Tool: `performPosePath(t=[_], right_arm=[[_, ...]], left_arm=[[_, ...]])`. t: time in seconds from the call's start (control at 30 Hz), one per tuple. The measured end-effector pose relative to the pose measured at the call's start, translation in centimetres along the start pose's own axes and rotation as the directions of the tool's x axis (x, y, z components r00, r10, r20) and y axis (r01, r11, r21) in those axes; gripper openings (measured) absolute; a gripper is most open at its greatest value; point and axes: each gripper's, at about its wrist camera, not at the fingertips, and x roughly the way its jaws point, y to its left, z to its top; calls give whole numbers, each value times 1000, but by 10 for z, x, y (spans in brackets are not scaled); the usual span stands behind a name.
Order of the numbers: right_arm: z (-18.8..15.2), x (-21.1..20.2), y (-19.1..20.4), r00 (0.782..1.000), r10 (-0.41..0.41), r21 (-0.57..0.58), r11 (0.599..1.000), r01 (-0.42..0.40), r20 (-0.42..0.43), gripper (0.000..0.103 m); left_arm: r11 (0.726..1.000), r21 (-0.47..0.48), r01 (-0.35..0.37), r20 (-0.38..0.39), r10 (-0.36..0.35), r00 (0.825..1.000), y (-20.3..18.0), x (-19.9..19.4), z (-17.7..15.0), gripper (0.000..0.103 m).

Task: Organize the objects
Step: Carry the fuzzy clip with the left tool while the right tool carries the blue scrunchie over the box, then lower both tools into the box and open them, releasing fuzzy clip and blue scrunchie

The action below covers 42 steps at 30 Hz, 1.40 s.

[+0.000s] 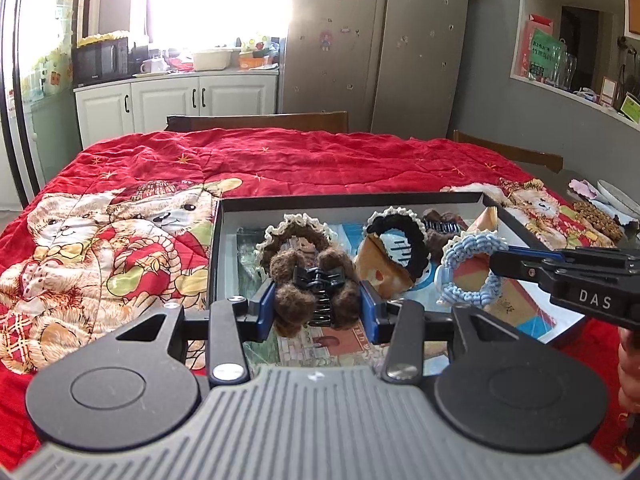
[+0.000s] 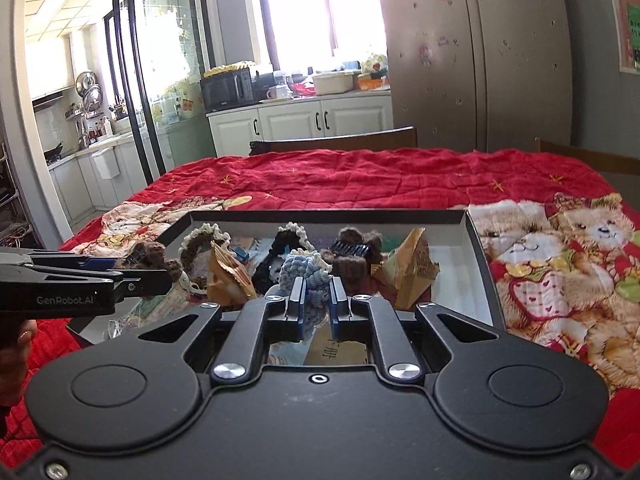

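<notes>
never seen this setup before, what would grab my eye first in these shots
Likely the red teddy-bear quilt spread over the table. Next, the shallow box of hair accessories near its front edge. Above it, the left gripper clamps a fuzzy brown hair claw and the right gripper pinches a light blue scrunchie.

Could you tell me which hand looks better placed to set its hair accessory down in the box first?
Probably the right. The right gripper holds the blue scrunchie well over the box, above bare floor, while the left gripper holds the brown claw clip at the near rim.
</notes>
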Motion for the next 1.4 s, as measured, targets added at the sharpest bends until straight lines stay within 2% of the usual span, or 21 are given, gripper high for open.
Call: performPosePath(t=[0.5,1.4], right_arm=[[-8,15,-3,999,-4,23,1000,5,-43,11],[-11,26,-8,996,-31,19,999,32,-78,12]], left_arm=[[1000,9,-15,-41,15,999,0,15,-7,47],[998,47,-42,-63,45,997,-4,26,-13,49]])
